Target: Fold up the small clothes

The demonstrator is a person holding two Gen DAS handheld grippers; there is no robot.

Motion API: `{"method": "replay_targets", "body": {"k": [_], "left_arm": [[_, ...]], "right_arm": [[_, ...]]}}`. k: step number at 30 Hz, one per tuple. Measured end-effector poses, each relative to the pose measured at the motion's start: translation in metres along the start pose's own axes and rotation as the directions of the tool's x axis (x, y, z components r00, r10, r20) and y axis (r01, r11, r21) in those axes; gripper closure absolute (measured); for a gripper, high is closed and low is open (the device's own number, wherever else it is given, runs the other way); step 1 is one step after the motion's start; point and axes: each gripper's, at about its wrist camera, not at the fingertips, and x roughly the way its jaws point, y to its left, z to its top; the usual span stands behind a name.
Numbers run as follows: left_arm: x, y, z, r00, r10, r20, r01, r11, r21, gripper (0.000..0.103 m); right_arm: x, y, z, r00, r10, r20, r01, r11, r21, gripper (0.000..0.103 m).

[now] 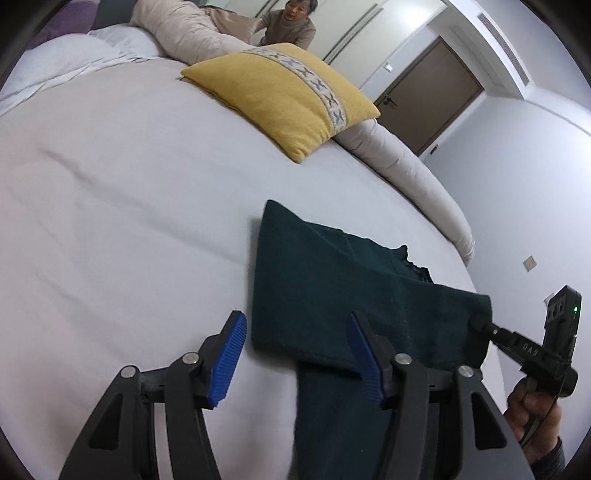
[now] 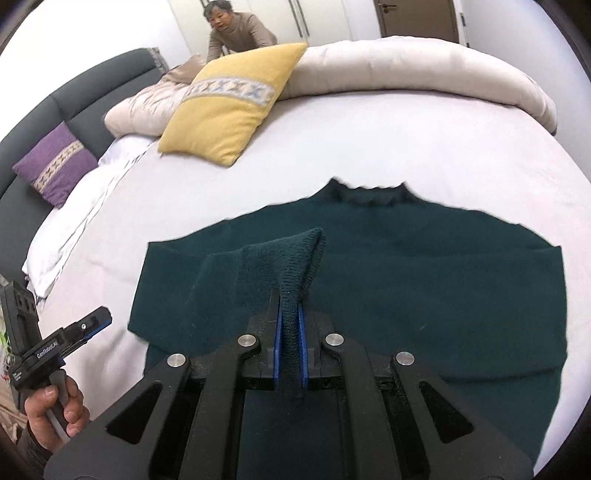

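Note:
A dark green sweater point(image 2: 424, 280) lies flat on the white bed sheet point(image 2: 332, 140), collar toward the far side. My right gripper point(image 2: 290, 299) is shut on the ribbed cuff of one sleeve point(image 2: 299, 254), and the sleeve is drawn across the sweater's body. In the left wrist view the same right gripper point(image 1: 480, 321) pinches that cuff at the right side of the sweater point(image 1: 325, 280). My left gripper point(image 1: 297, 321) stands open just above the sweater's near edge, blue pads point(image 1: 229, 358) apart and pressing on nothing. It also shows as the left gripper point(image 2: 98, 323) at the sweater's left.
A yellow cushion point(image 1: 288, 96) lies on the sheet beyond the sweater. A rolled beige duvet point(image 2: 406, 70) runs along the far edge. A purple cushion point(image 2: 55, 166) leans on the dark headboard point(image 2: 92, 96). A person point(image 2: 240, 26) bends over the bed's far side.

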Motion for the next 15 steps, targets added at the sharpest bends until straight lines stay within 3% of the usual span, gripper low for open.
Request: {"method": "replay_targets", "body": {"k": [8,15], "left_arm": [[0.039,-0.003,0.035,0.996,0.073,-0.044,-0.072,0.997,0.022,0.035],[0.085,-0.027,0.053,0.980,0.175,-0.095,-0.162,0.979,0.126,0.035]], "right_arm": [[-0.001,-0.072,0.002,0.999,-0.046,-0.014,0.047,0.996,0.071,0.097],[0.016,-0.119,-0.007,0.998,-0.063,-0.028,0.066,0.989,0.134,0.097]]}}
